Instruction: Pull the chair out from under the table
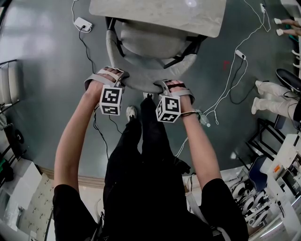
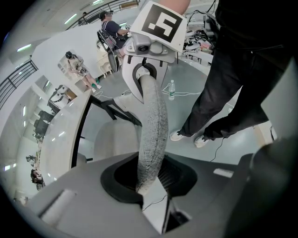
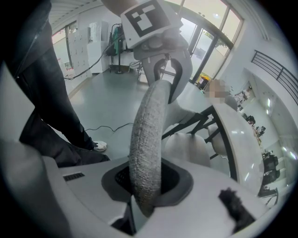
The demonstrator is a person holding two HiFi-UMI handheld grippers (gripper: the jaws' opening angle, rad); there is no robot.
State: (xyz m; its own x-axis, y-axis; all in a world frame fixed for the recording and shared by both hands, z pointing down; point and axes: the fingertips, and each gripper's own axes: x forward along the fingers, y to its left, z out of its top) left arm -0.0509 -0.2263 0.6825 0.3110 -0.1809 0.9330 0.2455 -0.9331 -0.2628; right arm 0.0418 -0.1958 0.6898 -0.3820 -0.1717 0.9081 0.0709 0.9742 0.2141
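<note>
A grey upholstered chair (image 1: pixel 146 44) stands with its seat partly under the pale table (image 1: pixel 155 14). Its curved backrest rim (image 1: pixel 141 80) faces me. My left gripper (image 1: pixel 110 75) is shut on the rim's left part, and my right gripper (image 1: pixel 171 86) is shut on its right part. In the left gripper view the fabric rim (image 2: pixel 152 125) runs up from between the left gripper's (image 2: pixel 149 186) jaws to the right gripper (image 2: pixel 145 79). The right gripper view shows the same rim (image 3: pixel 146 135) pinched in the right gripper (image 3: pixel 146 197), with the left gripper (image 3: pixel 165 76) farther along it.
My legs and shoes (image 1: pixel 132 112) stand just behind the chair. Cables, a white power strip (image 1: pixel 83 23) and a water bottle (image 1: pixel 203 118) lie on the grey floor. Another person's white shoes (image 1: pixel 270 96) are at the right. Equipment crowds the lower right and left edges.
</note>
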